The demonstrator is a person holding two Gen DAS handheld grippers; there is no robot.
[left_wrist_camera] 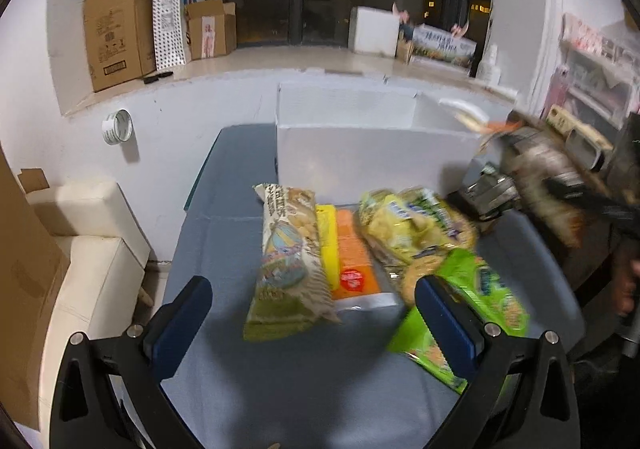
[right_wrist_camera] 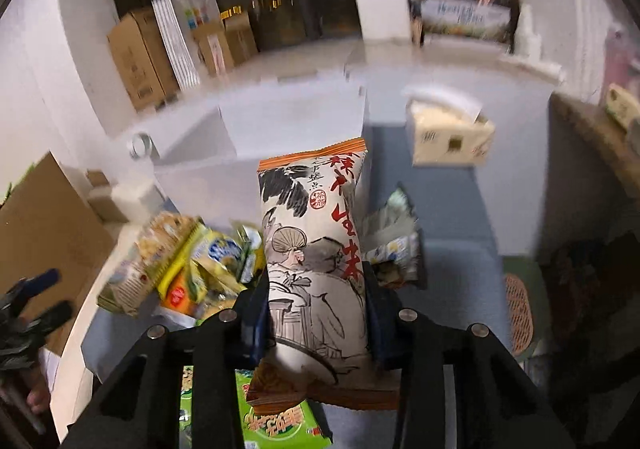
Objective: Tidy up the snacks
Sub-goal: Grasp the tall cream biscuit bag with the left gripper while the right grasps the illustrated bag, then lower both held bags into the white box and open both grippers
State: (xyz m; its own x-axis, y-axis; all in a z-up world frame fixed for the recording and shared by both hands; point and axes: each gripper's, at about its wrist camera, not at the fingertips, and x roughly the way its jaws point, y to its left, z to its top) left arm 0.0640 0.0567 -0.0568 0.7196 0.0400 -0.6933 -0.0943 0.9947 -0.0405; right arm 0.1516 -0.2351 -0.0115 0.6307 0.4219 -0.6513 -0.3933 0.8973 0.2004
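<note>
A puffed snack packet with ink-drawn figures [right_wrist_camera: 316, 261] is held by the right gripper [right_wrist_camera: 316, 313], whose jaws are closed against its two long sides low on the body; it is carried above the blue-grey table [right_wrist_camera: 452, 209], pointing toward the white box [left_wrist_camera: 360, 153]. The packet is judged light, soft and air-filled, with slippery film, so the mid-body squeeze seems apt (a hard pinch could crush the contents). Large red Chinese characters run down its right side beside a small red seal; they cannot be read with certainty. The left gripper [left_wrist_camera: 316, 325] hangs wide open and holds nothing, above the loose snacks: a beige-and-green biscuit packet [left_wrist_camera: 288, 269], an orange flat pack [left_wrist_camera: 354, 269], a yellow bag [left_wrist_camera: 404, 225] and a bright green packet [left_wrist_camera: 476, 301]. Their print is too blurred to read.
</note>
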